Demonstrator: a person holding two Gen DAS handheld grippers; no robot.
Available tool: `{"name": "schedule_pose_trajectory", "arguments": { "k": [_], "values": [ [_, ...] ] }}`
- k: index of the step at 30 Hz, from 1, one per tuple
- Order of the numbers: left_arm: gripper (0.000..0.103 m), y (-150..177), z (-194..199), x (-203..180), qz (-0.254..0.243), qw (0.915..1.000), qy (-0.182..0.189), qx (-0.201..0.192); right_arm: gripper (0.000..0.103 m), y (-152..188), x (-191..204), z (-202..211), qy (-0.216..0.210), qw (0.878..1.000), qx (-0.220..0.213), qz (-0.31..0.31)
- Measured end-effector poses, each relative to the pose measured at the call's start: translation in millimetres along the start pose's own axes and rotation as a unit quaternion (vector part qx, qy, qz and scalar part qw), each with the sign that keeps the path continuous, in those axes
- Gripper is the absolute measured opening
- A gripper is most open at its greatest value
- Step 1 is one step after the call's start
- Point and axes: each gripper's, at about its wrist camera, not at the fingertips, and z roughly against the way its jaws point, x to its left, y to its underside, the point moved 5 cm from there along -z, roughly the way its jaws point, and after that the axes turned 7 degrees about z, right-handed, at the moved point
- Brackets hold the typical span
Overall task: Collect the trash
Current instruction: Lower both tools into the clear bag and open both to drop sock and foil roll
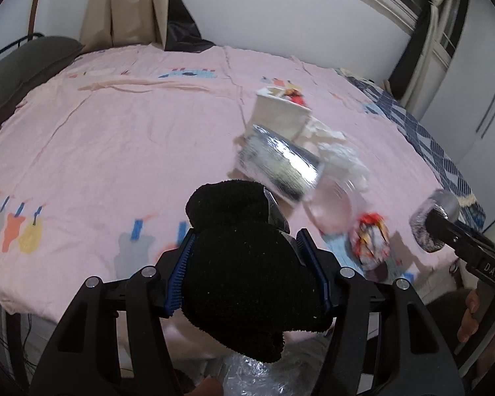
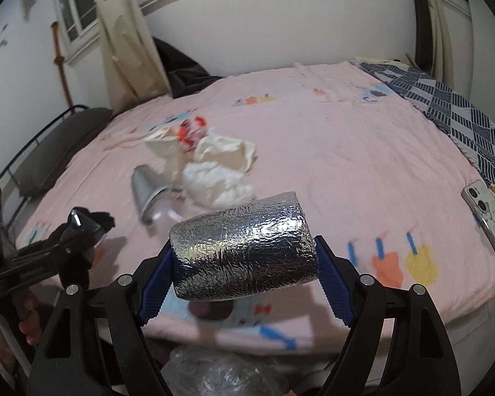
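The left claw [image 1: 247,274] grips a black fuzzy cloth [image 1: 244,264]. The right claw [image 2: 244,274] clamps a crinkled silver foil roll [image 2: 244,250]; its body reads "DAS". A red-printed wrapper's [image 1: 371,241] lettering is illegible.

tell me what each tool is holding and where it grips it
The left tool clamps a black fuzzy sock across its middle. The right tool clamps a silver foil-wrapped roll by its two ends.
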Motion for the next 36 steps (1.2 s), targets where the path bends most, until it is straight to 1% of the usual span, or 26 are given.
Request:
{"name": "schedule_pose_trajectory", "arguments": {
  "k": [4,8,10,15,18,22,25,28,31,33,36],
  "values": [
    [0.061,19,11,-11,-0.019,0.9998,0.001,0.0,0.075,14,15,12,-0.007,1.0,0.006,0.016],
    [0.061,43,19,-19,-0.037,0.9993,0.001,0.011,0.075,29,22,17,-0.016,0.999,0.024,0.015],
    [0.061,52,22,-20,-0.033,0.9993,0.002,0.017,0.075,37,25,18,-0.017,0.999,0.035,0.012],
    [0.061,80,22,-19,-0.032,0.9983,-0.004,0.048,0.075,65,34,13,-0.025,0.997,0.077,-0.006],
    [0.061,98,15,-16,-0.021,0.9966,-0.008,0.079,0.075,83,37,7,-0.029,0.993,0.11,-0.021],
    [0.061,123,3,-16,-0.007,0.9917,-0.01,0.128,0.075,108,39,-8,-0.032,0.985,0.157,-0.055],
    [0.061,144,-10,-13,0.014,0.9852,-0.013,0.17,0.075,128,39,-23,-0.029,0.977,0.194,-0.081],
    [0.061,162,-23,-14,0.008,0.978,-0.033,0.206,0.075,151,43,-39,-0.03,0.968,0.23,-0.099],
    [0.061,178,-39,-16,0.003,0.9685,-0.049,0.244,0.075,176,43,-58,-0.024,0.956,0.268,-0.12],
    [0.061,191,-52,-15,0.004,0.9598,-0.062,0.274,0.075,193,40,-71,-0.017,0.946,0.295,-0.135],
    [0.061,206,-70,-13,0.005,0.9483,-0.077,0.308,0.075,214,36,-86,-0.011,0.931,0.329,-0.158]
  ]
}}
